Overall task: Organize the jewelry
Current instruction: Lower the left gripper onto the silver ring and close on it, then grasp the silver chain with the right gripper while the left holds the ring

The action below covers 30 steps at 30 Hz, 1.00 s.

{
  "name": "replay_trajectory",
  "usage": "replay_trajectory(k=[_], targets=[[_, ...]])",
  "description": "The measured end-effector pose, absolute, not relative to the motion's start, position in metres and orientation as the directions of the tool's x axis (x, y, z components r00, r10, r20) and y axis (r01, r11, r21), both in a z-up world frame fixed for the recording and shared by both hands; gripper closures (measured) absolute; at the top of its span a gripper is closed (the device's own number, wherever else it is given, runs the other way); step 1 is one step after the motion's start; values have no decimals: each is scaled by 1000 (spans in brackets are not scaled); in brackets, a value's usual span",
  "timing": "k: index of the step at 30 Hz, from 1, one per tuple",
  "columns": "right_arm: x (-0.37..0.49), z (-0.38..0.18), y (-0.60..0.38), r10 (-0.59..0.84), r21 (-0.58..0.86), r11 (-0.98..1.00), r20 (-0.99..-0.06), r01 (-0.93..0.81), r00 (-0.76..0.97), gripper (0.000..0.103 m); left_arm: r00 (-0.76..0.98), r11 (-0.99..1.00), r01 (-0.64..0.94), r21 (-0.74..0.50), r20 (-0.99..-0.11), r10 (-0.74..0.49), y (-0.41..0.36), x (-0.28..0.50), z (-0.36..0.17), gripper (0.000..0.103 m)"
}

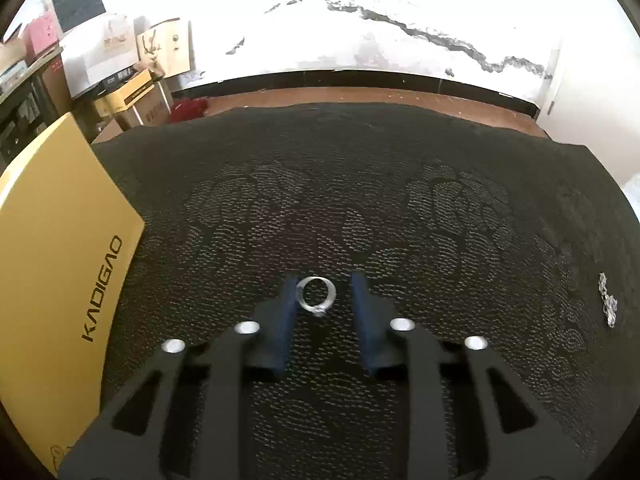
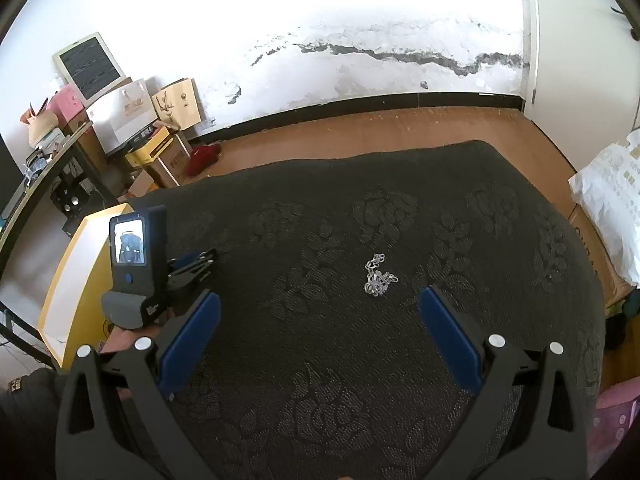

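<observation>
Your left gripper bracketed a silver ring lying on the dark floral cloth. Its left blue pad touched the band; the right pad stood just clear, so nothing was gripped. Your right gripper was spread wide and empty above the cloth, the tangled silver chain beyond its tips. A yellow box sat at the cloth's left edge.

Both wrist views downward, sharing dark cloth.
</observation>
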State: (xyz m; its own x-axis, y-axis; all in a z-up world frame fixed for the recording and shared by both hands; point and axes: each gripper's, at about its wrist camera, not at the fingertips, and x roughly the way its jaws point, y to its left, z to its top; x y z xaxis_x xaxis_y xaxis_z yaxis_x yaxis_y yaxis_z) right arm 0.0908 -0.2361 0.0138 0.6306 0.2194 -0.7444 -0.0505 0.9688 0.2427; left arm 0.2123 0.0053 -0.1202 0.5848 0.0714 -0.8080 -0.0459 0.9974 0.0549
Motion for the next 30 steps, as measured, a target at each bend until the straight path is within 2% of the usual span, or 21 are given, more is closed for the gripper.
replay_trajectory(k=[11, 18, 23, 30], targets=[[86, 10, -245, 174, 213, 977, -752, -15, 636, 7, 570, 995, -75, 65, -816, 96, 5, 211, -118, 85], [94, -10, -245, 124, 147, 989, -783, -12, 609, 7, 592, 995, -73, 63, -800, 94, 5, 193, -87, 85], [116, -44, -244, 58, 67, 998, -830, -5, 555, 7, 607, 998, -32, 52, -792, 61, -2, 172, -62, 85], [156, -115, -244, -51, -48, 999, -908, 16, 416, 7, 599, 999, 21, -24, -800, -32, -13, 156, -41, 85]])
